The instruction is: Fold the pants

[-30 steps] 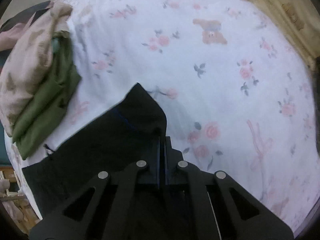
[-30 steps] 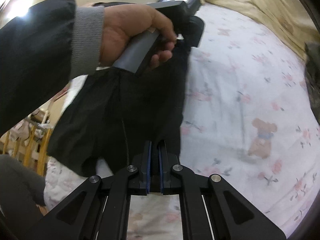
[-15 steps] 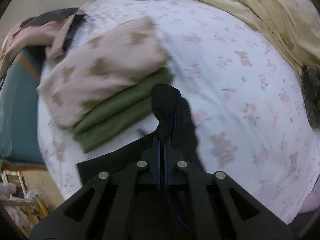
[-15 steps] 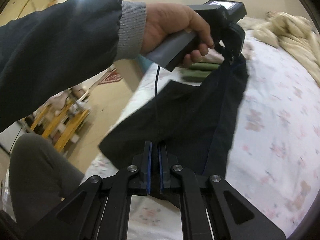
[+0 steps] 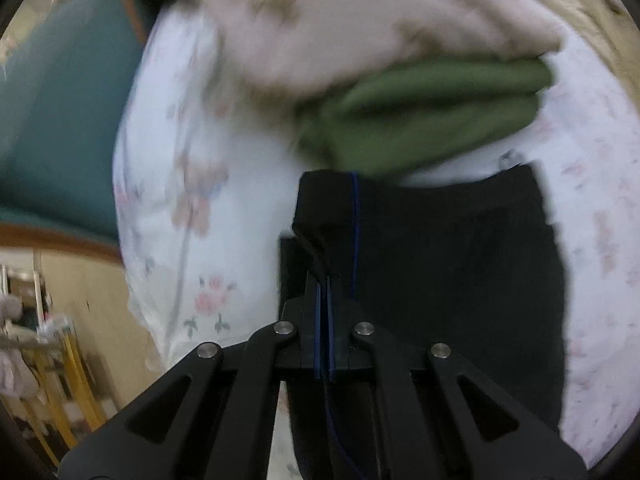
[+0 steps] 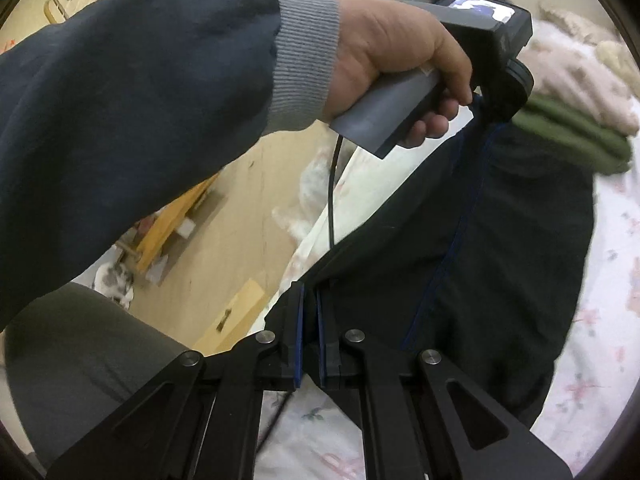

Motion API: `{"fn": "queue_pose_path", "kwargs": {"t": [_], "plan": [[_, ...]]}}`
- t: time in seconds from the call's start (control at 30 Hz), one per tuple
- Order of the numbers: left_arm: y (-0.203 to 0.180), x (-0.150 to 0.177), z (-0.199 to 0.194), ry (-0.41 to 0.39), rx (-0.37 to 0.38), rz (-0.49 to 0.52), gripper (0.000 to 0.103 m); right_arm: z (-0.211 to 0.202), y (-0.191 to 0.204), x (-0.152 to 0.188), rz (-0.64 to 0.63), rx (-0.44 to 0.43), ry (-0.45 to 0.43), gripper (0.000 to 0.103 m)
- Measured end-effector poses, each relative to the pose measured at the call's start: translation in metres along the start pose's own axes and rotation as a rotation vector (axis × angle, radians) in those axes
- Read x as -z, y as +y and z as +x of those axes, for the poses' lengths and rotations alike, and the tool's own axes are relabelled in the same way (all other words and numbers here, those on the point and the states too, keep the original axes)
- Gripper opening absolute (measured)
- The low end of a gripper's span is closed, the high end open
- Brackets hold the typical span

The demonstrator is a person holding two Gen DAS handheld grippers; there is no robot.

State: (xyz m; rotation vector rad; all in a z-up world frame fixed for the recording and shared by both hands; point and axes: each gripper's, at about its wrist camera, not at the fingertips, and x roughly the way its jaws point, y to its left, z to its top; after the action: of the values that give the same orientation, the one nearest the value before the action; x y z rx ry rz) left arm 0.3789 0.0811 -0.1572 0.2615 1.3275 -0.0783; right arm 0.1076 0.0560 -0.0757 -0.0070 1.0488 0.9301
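Black pants [image 5: 452, 264] with a thin blue seam lie doubled over on the floral bed sheet [image 5: 188, 184]. My left gripper [image 5: 323, 280] is shut on a folded corner of them, held just short of the green garment. In the right wrist view the same pants [image 6: 500, 248] stretch from my right gripper [image 6: 310, 300], which is shut on their near edge, up to the left gripper's body [image 6: 496, 64] held by a person's hand [image 6: 396, 60].
A stack of folded clothes sits at the far edge of the pants: a green garment [image 5: 432, 116] under a pale pink one [image 5: 360, 28]. The bed's left edge drops to a wooden floor [image 6: 224, 216] with yellow frames. A teal piece of furniture [image 5: 64, 120] stands beside the bed.
Both grippers have swept across the bed with the pants toward the folded stack, laying the carried end over the rest. The green and pink clothes now loom much closer.
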Motion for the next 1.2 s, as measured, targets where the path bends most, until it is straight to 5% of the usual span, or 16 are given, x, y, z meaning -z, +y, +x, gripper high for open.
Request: {"fn": "queue_pose_path", "kwargs": {"t": [0.2, 0.23, 0.27, 0.33, 0.43, 0.57, 0.77, 0.83, 0.9, 0.97, 1.1, 1.2], "plan": [[0.023, 0.012, 0.009, -0.035, 0.068, -0.081, 0.008, 0.025, 0.000, -0.004, -0.006, 0.026, 0.078, 0.005], [0.030, 0.014, 0.005, -0.031, 0.073, -0.097, 0.018, 0.026, 0.002, -0.005, -0.011, 0.033, 0.086, 0.005], [0.036, 0.016, 0.000, -0.036, 0.071, -0.113, 0.040, 0.027, 0.004, -0.006, -0.012, 0.035, 0.092, 0.005], [0.059, 0.026, -0.023, -0.074, 0.098, -0.172, 0.060, 0.031, 0.013, -0.011, -0.019, 0.042, 0.093, 0.005], [0.090, 0.051, -0.058, -0.120, 0.157, -0.244, 0.061, 0.031, 0.018, -0.013, -0.039, 0.057, 0.089, 0.005], [0.133, 0.119, -0.099, -0.153, 0.200, -0.376, 0.075, 0.041, 0.025, -0.010, -0.030, 0.043, 0.095, 0.005], [0.133, 0.195, -0.093, -0.070, 0.268, -0.428, 0.077, 0.084, 0.055, 0.017, -0.051, -0.019, 0.136, 0.013], [0.127, 0.208, -0.087, -0.052, 0.260, -0.440, 0.077, 0.089, 0.062, 0.027, -0.040, -0.023, 0.156, 0.023], [0.122, 0.220, -0.077, -0.014, 0.290, -0.463, 0.077, 0.084, 0.068, 0.034, -0.026, -0.091, 0.159, 0.049], [0.116, 0.230, -0.070, 0.030, 0.329, -0.447, 0.077, 0.065, 0.069, 0.042, -0.016, -0.095, 0.112, 0.063], [0.102, 0.241, -0.071, 0.048, 0.378, -0.373, 0.077, 0.008, 0.037, 0.051, 0.071, -0.049, 0.002, 0.063], [0.095, 0.245, -0.073, 0.046, 0.362, -0.330, 0.077, -0.040, -0.021, 0.067, 0.238, 0.097, -0.103, 0.064]]}}
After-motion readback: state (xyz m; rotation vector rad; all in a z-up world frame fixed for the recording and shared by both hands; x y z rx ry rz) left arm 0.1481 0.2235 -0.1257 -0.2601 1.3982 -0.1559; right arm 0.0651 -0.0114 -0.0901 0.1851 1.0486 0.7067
